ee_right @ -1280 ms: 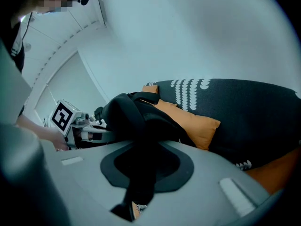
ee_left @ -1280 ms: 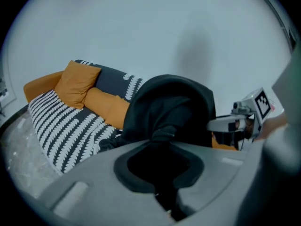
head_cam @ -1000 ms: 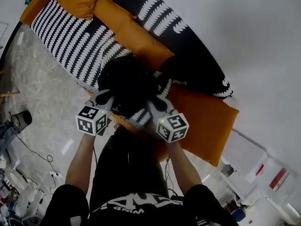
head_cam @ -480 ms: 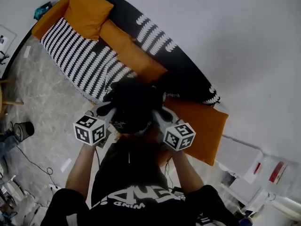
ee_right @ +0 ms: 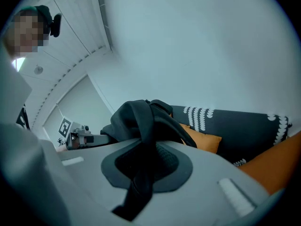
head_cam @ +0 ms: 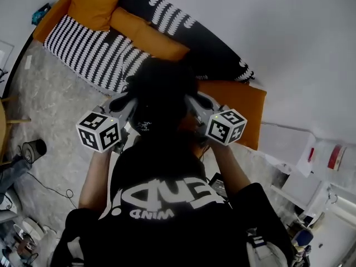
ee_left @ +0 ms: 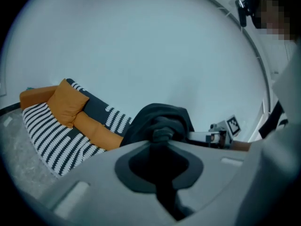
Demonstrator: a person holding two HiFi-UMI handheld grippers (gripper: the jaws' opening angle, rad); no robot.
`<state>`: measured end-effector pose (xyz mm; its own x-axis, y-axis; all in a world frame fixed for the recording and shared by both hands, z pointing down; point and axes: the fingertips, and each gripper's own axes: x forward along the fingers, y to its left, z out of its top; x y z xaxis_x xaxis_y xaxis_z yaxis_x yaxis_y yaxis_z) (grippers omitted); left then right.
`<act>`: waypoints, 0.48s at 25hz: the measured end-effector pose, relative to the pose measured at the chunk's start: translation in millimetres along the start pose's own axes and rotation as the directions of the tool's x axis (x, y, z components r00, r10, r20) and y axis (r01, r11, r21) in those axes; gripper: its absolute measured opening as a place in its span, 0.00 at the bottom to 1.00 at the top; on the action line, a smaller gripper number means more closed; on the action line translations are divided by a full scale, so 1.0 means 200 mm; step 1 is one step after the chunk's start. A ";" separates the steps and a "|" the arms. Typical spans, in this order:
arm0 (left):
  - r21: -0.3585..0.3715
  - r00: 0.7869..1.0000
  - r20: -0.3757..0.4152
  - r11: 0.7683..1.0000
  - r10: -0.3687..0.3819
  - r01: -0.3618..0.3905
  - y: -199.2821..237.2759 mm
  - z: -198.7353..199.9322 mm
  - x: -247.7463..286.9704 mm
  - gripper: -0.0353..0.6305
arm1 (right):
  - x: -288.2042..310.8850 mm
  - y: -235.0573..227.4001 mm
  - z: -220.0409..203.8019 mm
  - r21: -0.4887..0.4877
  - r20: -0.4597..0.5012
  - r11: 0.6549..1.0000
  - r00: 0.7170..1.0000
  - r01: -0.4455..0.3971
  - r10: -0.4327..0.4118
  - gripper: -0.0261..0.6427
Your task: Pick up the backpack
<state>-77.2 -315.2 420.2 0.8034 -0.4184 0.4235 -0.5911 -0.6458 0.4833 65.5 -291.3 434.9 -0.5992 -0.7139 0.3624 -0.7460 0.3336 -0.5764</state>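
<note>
The black backpack (head_cam: 161,96) hangs in the air between my two grippers, above the floor in front of the sofa. My left gripper (head_cam: 125,102) is shut on a bunched black strap at the bag's left side, seen close in the left gripper view as backpack (ee_left: 160,119) pinched at the left gripper (ee_left: 161,136). My right gripper (head_cam: 194,102) is shut on a flat black strap at the right side; in the right gripper view that strap (ee_right: 141,173) runs down through the right gripper (ee_right: 146,145) from the backpack (ee_right: 136,117). The bag's lower part is hidden.
A black sofa (head_cam: 94,54) with a white pattern and orange cushions (head_cam: 233,102) stands along the white wall. White storage boxes (head_cam: 283,143) sit at the right. A small dark bin (head_cam: 33,147) and cables lie on the grey marble floor at the left.
Both grippers have risen together with the backpack, lifting it off the sofa's front edge and toward the camera. The jaws have stayed shut on the straps.
</note>
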 end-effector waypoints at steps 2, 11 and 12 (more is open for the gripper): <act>0.013 1.000 0.012 1.000 -0.006 0.006 -0.05 0.00 -0.04 0.08 | -0.04 0.05 0.00 -0.006 0.022 1.000 1.000 -0.006 0.006 0.09; 0.018 1.000 0.007 0.999 -0.030 0.030 -0.13 -0.08 -0.20 0.08 | -0.11 0.22 -0.10 -0.008 0.032 1.000 0.999 0.016 -0.016 0.09; 0.018 0.999 0.004 0.999 -0.038 0.038 -0.14 -0.08 -0.20 0.08 | -0.12 0.23 -0.11 -0.005 0.039 1.000 0.999 0.020 -0.020 0.09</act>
<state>-94.6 -270.2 402.8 0.8256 -0.3962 0.4017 -0.5588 -0.6728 0.4849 39.5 -245.1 416.7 -0.5726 -0.7437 0.3451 -0.7593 0.3223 -0.5654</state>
